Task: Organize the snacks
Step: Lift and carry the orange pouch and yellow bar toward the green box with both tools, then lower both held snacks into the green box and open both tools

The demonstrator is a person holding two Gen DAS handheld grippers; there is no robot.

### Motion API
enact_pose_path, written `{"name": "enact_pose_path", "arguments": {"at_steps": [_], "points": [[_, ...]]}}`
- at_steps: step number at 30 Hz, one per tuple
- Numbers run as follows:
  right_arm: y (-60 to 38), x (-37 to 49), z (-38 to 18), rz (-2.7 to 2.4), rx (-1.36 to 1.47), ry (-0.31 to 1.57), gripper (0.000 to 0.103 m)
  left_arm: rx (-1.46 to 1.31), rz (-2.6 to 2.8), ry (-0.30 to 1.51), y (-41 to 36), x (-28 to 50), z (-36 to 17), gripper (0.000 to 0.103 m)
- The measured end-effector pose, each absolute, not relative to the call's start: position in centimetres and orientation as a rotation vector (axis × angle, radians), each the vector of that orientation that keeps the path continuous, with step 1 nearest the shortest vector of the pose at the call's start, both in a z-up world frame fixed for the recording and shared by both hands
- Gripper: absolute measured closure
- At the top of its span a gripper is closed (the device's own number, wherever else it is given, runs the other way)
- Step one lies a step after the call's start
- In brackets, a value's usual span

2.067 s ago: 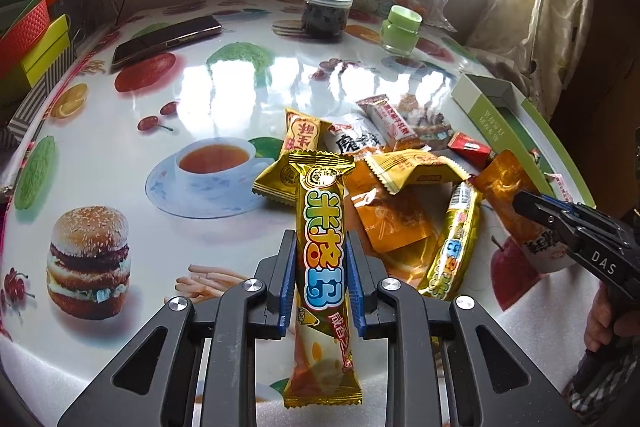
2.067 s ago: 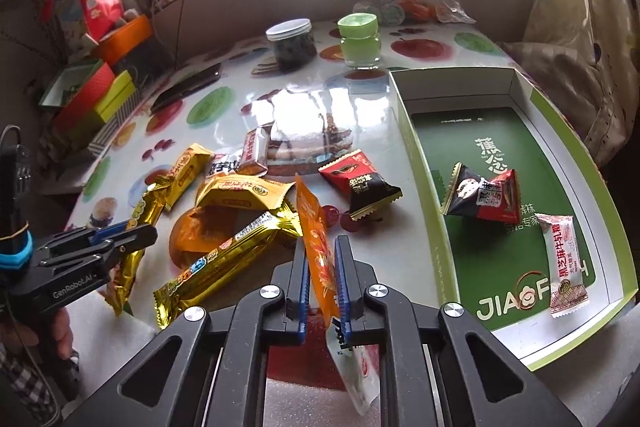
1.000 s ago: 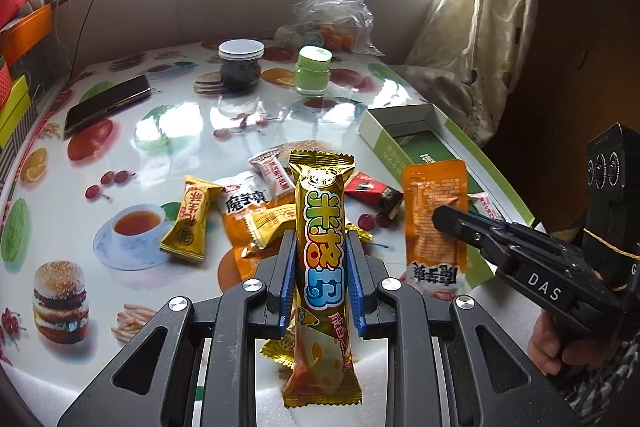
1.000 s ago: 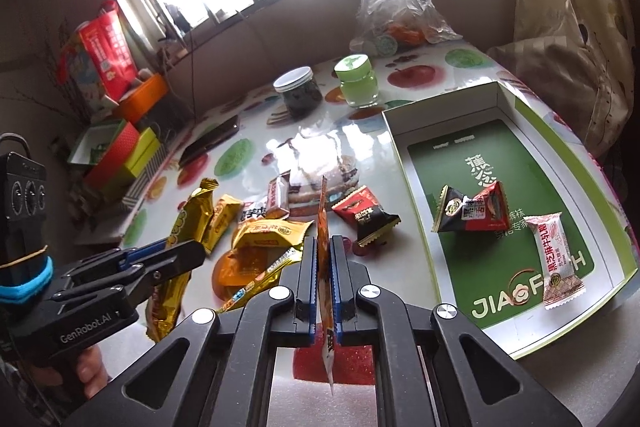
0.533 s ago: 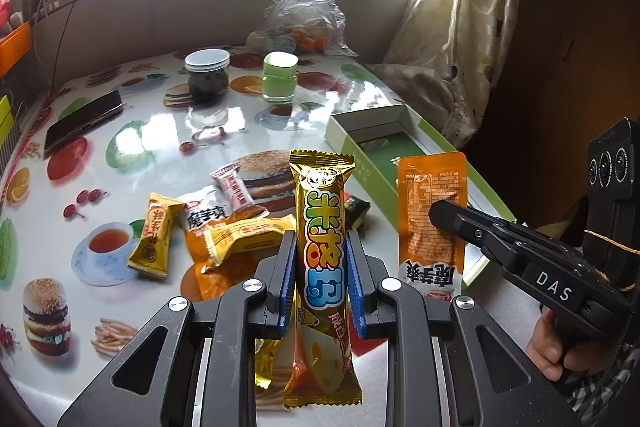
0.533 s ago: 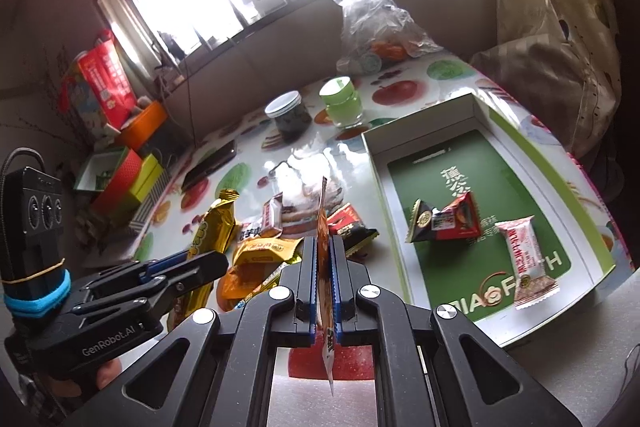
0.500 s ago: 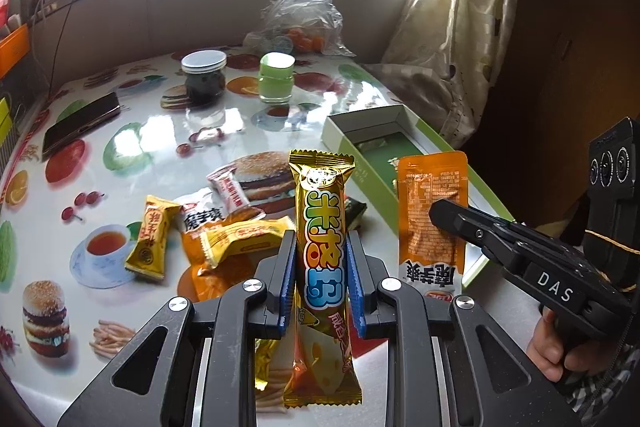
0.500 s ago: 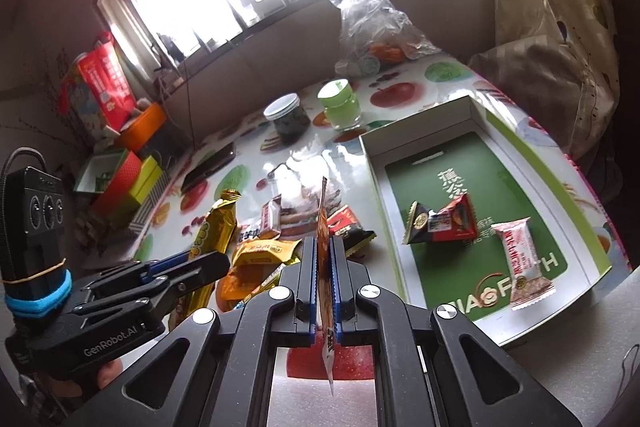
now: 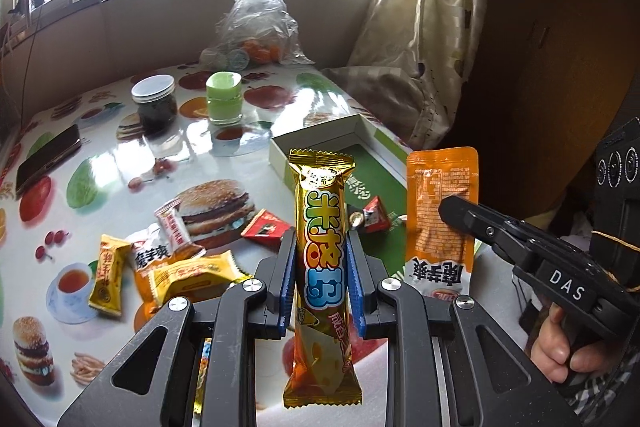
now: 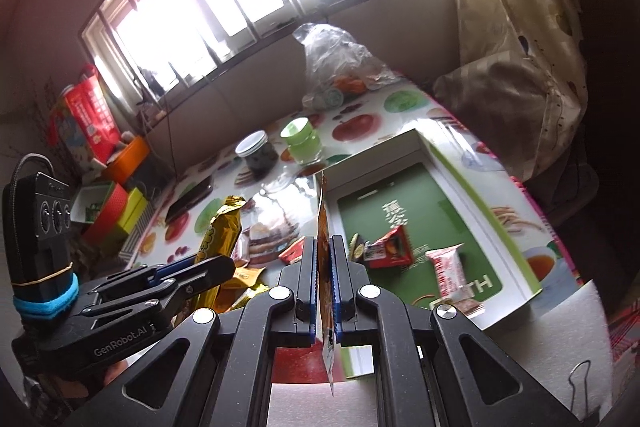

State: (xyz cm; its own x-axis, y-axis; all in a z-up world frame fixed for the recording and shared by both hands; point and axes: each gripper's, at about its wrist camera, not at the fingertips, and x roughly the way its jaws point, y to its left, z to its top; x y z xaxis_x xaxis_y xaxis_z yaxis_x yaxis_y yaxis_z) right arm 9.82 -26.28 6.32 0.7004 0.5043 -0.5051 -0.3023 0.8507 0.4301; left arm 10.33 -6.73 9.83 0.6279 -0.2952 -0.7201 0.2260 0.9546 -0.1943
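Note:
My left gripper (image 9: 322, 283) is shut on a long gold snack bar (image 9: 322, 227) and holds it upright above the table. My right gripper (image 10: 325, 291) is shut on a flat orange snack packet (image 10: 323, 227), seen edge-on; the same packet (image 9: 442, 215) shows in the left wrist view, held up beside the gold bar. The green and white box (image 10: 472, 203) lies open at the right with a red triangular snack (image 10: 390, 247) and a white and red packet (image 10: 448, 267) inside. Several loose snacks (image 9: 188, 267) lie on the table left of the box.
A dark jar (image 9: 154, 105), a green jar (image 9: 224, 99), a phone (image 9: 46, 157) and a clear plastic bag (image 9: 256, 27) sit at the table's far side. Coloured boxes (image 10: 116, 211) stand at the far left. A curtain (image 9: 424, 27) hangs at the right.
Both grippers have lifted higher and swung right with their snacks, so the green box sits closer under them. The snacks on the table have not moved.

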Motion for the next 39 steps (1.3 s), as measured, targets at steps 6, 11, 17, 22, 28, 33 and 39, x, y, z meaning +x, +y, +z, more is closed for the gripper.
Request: {"name": "enact_pose_path", "arguments": {"at_steps": [6, 11, 17, 22, 28, 33, 39], "points": [[-28.6, 10.2, 6.3, 0.405, 0.342, 0.648, 0.097, -0.088, -0.325, 0.848, -8.5, 11.7, 9.9, 0.079], [-30.2, 10.8, 5.7, 0.359, 0.339, 0.657, 0.097, -0.085, -0.353, 0.86, -10.1, 12.6, 9.7, 0.079], [-31.2, 11.9, 5.2, 0.324, 0.334, 0.666, 0.097, -0.096, -0.371, 0.881, -11.3, 14.2, 9.1, 0.079], [-31.1, 12.9, 4.5, 0.284, 0.291, 0.677, 0.097, -0.106, -0.368, 0.911, -11.8, 15.4, 8.0, 0.079], [-30.6, 13.9, 3.9, 0.255, 0.252, 0.687, 0.097, -0.105, -0.383, 0.94, -12.6, 16.1, 6.7, 0.079], [-30.7, 15.2, 2.9, 0.277, 0.299, 0.727, 0.097, -0.109, -0.379, 0.964, -13.0, 16.8, 6.0, 0.079], [-30.9, 16.3, 2.1, 0.287, 0.324, 0.759, 0.096, -0.134, -0.365, 1.004, -13.1, 17.7, 4.8, 0.079]]}}
